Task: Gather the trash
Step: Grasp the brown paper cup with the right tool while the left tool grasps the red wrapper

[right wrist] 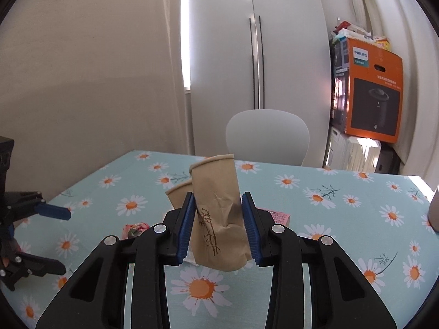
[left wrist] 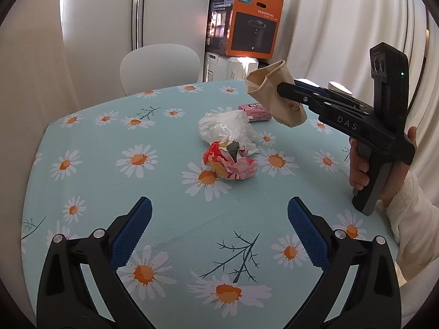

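My right gripper (right wrist: pixel 218 226) is shut on a crushed brown paper cup (right wrist: pixel 216 213) and holds it above the daisy tablecloth (right wrist: pixel 343 219); in the left wrist view the cup (left wrist: pixel 274 98) hangs in the air at the right gripper's tips (left wrist: pixel 288 89). My left gripper (left wrist: pixel 219 216) is open and empty, low over the table, just short of a crumpled red and white wrapper (left wrist: pixel 229 163). Behind the wrapper lies a crumpled white plastic bag (left wrist: pixel 227 128) and a pink carton (left wrist: pixel 256 112). The left gripper also shows at the left edge of the right wrist view (right wrist: pixel 52 235).
A white chair (left wrist: pixel 160 65) stands at the table's far edge. An orange Philips box (left wrist: pixel 253 24) sits on stacked items behind the table. White curtains hang at the right and a white cupboard stands behind. A white object (right wrist: pixel 433 213) sits at the table's right edge.
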